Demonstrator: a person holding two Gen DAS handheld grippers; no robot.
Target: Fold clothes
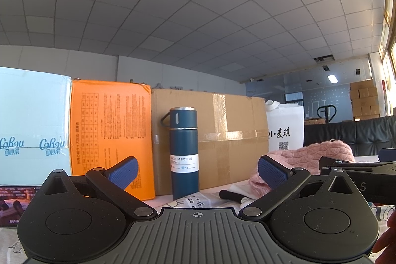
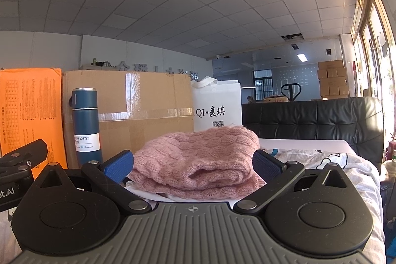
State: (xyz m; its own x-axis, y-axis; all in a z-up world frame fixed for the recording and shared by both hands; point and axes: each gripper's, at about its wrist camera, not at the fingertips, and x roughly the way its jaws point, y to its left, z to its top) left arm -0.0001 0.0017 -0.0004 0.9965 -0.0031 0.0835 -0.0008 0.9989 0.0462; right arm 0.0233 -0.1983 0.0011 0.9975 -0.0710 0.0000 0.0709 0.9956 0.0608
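- The pink knit sweater lies in a compact bundle of stacked layers on the printed sheet covering the worktop, directly ahead of the right gripper. The visible roll at its front edge suggests at least one fold has already been made.
- The right gripper's fingers stand wide apart, one to each side of the sweater's front. They hold nothing; whether the pads brush the knit cannot be told from this low angle.
- The left gripper points at the blue vacuum bottle, with its fingers likewise spread wide and empty. From its view the sweater sits off to the right, behind the neighbouring gripper.
- White fabric shows beneath the sweater's near edge. It may be a second garment or a liner; the view is too partial to say.
- A black stick-like item lies on the sheet beside the sweater; I cannot identify it.
- Behind the work area stand a taped cardboard box, an orange package, a pale blue tissue pack and a white carrier bag. None interferes with the garment.
- Assessment: the sweater appears largely folded, and neither tool is engaged with it. What remains, in my judgement, is at most a final tidy or squaring of the bundle, and any further garment if the white fabric proves to be one.
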